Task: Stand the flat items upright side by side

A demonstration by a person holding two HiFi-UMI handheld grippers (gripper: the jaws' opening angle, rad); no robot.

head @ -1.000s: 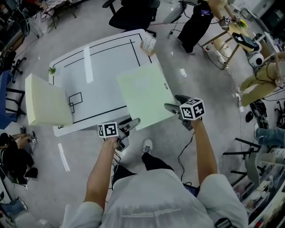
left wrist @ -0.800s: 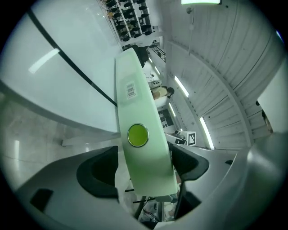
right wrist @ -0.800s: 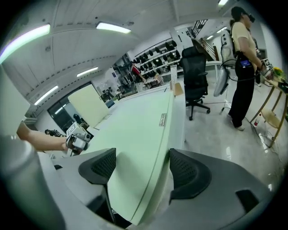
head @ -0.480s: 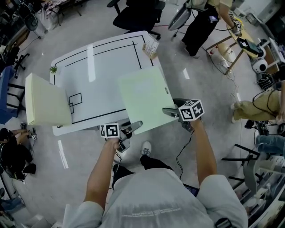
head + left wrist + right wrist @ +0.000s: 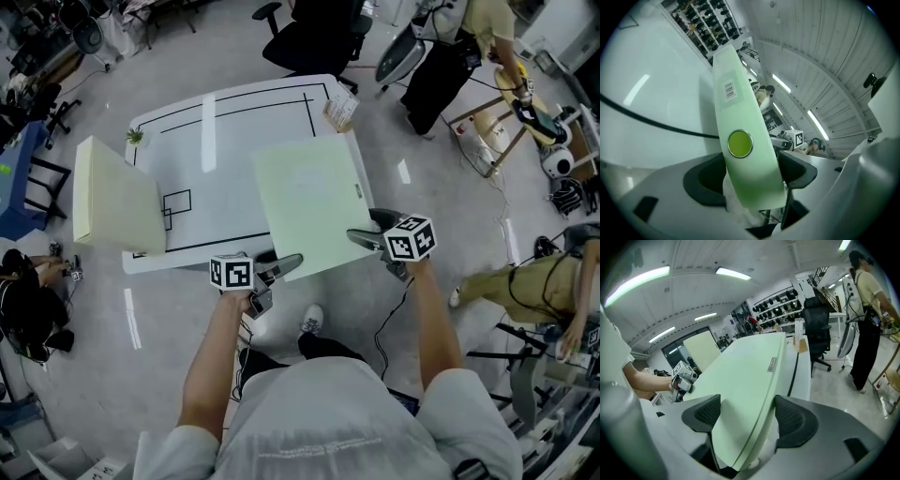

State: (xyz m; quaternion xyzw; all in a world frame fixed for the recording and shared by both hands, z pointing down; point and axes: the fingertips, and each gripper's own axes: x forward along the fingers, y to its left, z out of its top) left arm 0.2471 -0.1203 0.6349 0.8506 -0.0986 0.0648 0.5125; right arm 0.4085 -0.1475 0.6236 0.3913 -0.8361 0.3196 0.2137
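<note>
A pale grey, glossy floor (image 5: 94,375) carries streaks of reflected light. On it stands a white table (image 5: 234,159) marked with black lines, with a black office chair (image 5: 314,42) at its far side. A blue piece of furniture (image 5: 23,178) sits at the left edge, and wooden frames (image 5: 487,112) crowd the far right. Long ceiling light strips (image 5: 642,280) glow overhead, and wall shelves (image 5: 780,310) of dark items line the far wall.

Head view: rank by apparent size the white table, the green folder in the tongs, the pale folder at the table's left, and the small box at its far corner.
1. White table.
2. Green folder and pale folder: alike; the green one is nearer the camera, so unranked.
3. Small box.
</note>
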